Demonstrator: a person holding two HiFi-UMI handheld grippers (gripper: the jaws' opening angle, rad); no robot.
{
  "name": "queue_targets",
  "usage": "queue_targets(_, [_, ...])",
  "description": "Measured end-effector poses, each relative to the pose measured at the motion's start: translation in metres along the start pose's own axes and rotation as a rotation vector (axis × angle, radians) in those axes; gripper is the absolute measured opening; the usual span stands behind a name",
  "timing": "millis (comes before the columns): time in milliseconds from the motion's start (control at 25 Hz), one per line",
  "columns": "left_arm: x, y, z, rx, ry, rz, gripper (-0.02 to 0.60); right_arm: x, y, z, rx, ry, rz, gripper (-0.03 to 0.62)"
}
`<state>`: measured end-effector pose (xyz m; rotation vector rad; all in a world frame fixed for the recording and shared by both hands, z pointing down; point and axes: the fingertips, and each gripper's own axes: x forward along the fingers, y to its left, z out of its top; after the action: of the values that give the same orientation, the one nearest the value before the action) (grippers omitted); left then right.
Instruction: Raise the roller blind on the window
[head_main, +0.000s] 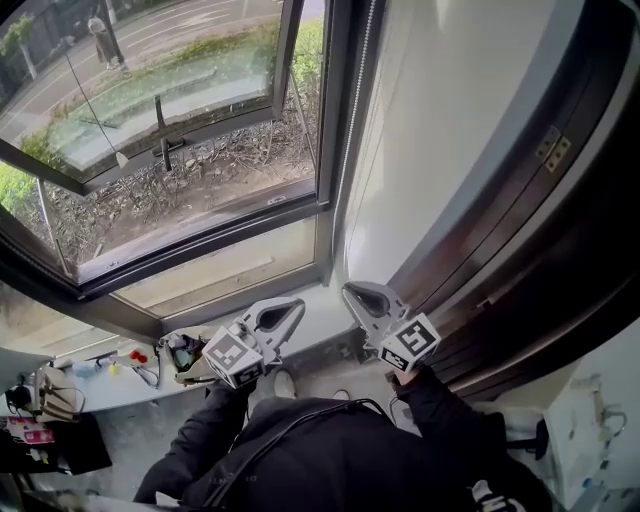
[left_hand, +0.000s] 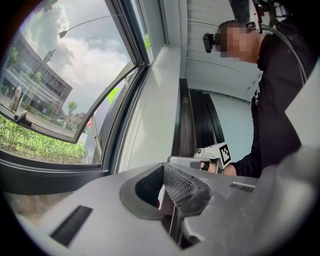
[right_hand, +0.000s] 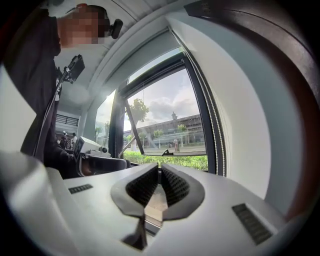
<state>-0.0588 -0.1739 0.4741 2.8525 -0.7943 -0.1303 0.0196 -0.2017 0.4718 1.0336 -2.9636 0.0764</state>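
Note:
The blind's white bead chain (head_main: 358, 100) hangs along the window frame's right side, and also shows as the chain (left_hand: 126, 140) and the chain (right_hand: 216, 130). No blind fabric covers the glass. My left gripper (head_main: 296, 305) and right gripper (head_main: 350, 290) point level over the sill, side by side, below the chain's lower end and apart from it. In its own view the left gripper (left_hand: 167, 172) has its ribbed pads together with nothing between them. The right gripper (right_hand: 159, 170) is likewise shut and empty, with the chain off to its right.
An open window sash (head_main: 150, 120) tilts outward over a street and bushes. The pale sill (head_main: 240, 268) runs below the glass. A white wall reveal (head_main: 440, 130) and dark wooden panels (head_main: 520, 260) stand at the right. A cluttered desk (head_main: 120, 372) lies at the lower left.

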Motion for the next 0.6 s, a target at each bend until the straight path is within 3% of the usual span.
queue_targets(120, [-0.001,-0.002,0.003,0.017,-0.004,0.003,0.006,0.002,0.011,0.0,-0.007,0.0,0.041,0.006])
queue_targets(600, [-0.003,0.005,0.012,0.043,0.0,0.066,0.006,0.01,0.044,0.006,-0.022,-0.021,0.145,0.005])
